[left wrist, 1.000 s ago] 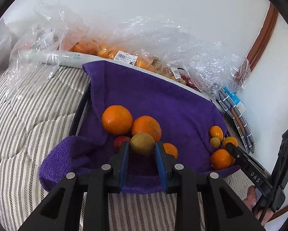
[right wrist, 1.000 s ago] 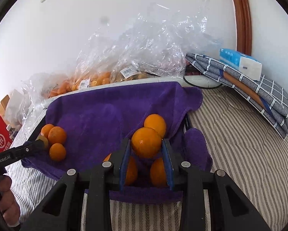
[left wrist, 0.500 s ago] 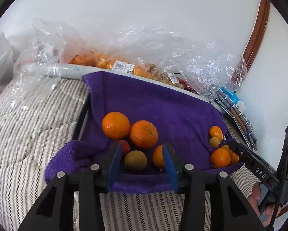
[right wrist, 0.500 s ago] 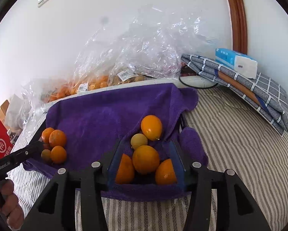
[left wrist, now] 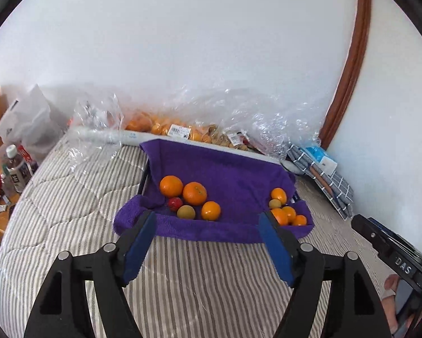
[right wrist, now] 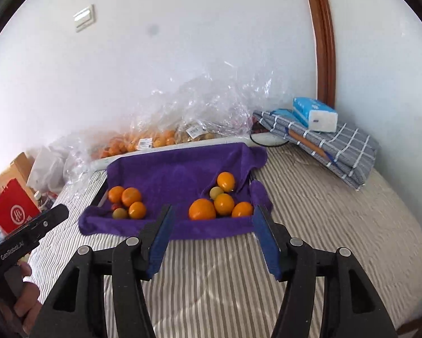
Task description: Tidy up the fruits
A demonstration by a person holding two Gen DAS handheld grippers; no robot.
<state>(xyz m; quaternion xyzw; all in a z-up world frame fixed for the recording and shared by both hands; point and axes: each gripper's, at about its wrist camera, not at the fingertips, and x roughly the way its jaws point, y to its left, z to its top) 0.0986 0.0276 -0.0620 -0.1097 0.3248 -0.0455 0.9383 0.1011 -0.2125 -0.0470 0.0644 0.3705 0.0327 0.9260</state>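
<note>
You are looking at a grey-and-white striped quilted bedspread (left wrist: pixel 70 197) lying under everything. A folded grey checked cloth (right wrist: pixel 337 146) is sitting by the white wall (right wrist: pixel 182 56), carrying a blue-and-white tissue pack (right wrist: pixel 315 114). A red paper bag (right wrist: pixel 13 208) is standing beside a capped plastic bottle (left wrist: pixel 16 169).

Each view looks forward along its own tool, set back over the striped bed (left wrist: pixel 70 197) and tilted slightly down toward the wall. The left tool (left wrist: pixel 208 242) faces the purple towel (left wrist: pixel 227 174) ahead, with the left fruit cluster (left wrist: pixel 191 197) just beyond its fingers. The right tool (right wrist: pixel 211 236) faces the same purple towel (right wrist: pixel 177 169), the right fruit cluster (right wrist: pixel 219 202) just ahead. Both views share towel, both clusters, the plastic bags (right wrist: pixel 211 107) beyond, and each glimpses the other tool at its edge.
</note>
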